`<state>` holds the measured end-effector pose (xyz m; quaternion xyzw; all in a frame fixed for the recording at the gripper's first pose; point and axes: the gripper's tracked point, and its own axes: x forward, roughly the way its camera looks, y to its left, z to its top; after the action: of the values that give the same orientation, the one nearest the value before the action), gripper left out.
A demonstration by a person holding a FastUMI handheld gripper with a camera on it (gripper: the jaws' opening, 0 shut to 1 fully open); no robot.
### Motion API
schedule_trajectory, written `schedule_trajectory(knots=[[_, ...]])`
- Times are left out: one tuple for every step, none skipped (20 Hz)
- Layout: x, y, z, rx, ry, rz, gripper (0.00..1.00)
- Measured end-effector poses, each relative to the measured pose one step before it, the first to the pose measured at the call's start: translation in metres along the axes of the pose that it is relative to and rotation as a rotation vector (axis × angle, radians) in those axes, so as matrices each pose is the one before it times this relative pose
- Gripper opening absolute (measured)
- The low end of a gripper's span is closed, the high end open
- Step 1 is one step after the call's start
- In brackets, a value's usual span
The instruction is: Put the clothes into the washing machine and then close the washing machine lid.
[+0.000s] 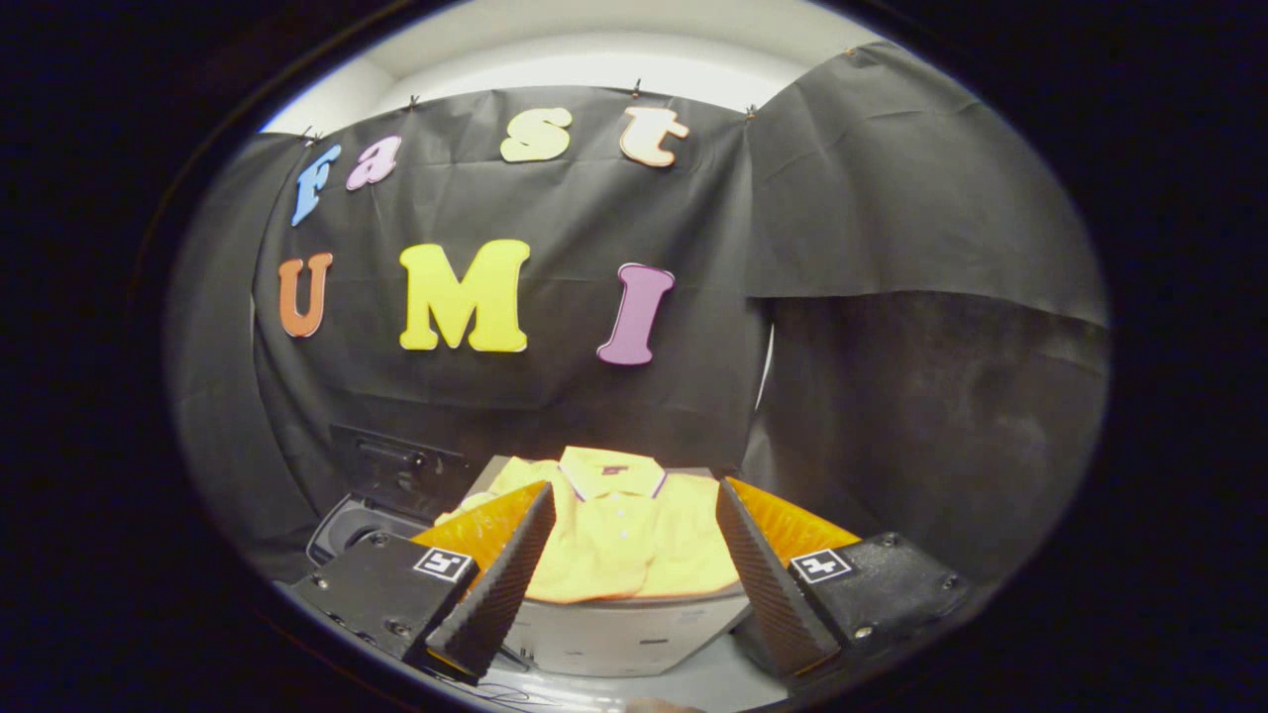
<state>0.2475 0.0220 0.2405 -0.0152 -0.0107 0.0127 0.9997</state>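
The gripper (622, 572) is held with its two fingers spread wide apart, nothing between them under pressure and neither finger touching any cloth. Framed in the gap between the fingers, and just beyond their tips, lies a yellow polo shirt (619, 535), folded flat with its collar and buttoned placket facing up and the collar at the far end. The shirt rests on top of a pale grey box-like stand (614, 634), whose front face shows below the shirt's near hem, between the two fingers. To the left of the shirt, partly hidden behind the left finger, sits the small washing machine (347, 530); its round opening is exposed and its dark lid (396, 465) stands raised behind the opening, leaning back toward the black cloth wall (892, 376) of the booth. The shirt and the washing machine sit just beside one another, the shirt outside the drum.
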Motion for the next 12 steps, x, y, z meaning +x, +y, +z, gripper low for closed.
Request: schedule_trajectory(knots=[[0.015, 0.00251, 0.00293, 0.00238, 0.01299, 0.01103, 1.0], [0.01437, 0.00275, 0.00123, 0.00155, 0.01518, 0.01613, 1.0], [0.01447, 0.0026, -0.00012, 0.00196, 0.01429, 0.01751, 1.0], [0.01447, 0.00297, -0.00121, -0.00191, 0.01921, 0.01531, 1.0], [0.01461, 0.00094, -0.0016, -0.00128, 0.01351, 0.01009, 1.0], [0.01449, -0.00055, -0.00242, 0.00163, 0.01833, 0.00254, 1.0], [0.01513, 0.00007, -0.00149, 0.00039, 0.01905, 0.00435, 1.0], [0.01483, 0.00023, -0.00335, 0.00533, 0.02178, 0.00548, 1.0], [0.01391, 0.00007, -0.00484, 0.00789, 0.02702, 0.00488, 1.0], [0.01369, -0.00083, -0.00317, 0.00968, 0.02628, 0.00422, 1.0], [0.01475, -0.00151, -0.00383, 0.00879, 0.02418, 0.00418, 1.0], [0.01404, -0.00301, -0.00442, 0.00639, 0.02811, 0.00006, 1.0]])
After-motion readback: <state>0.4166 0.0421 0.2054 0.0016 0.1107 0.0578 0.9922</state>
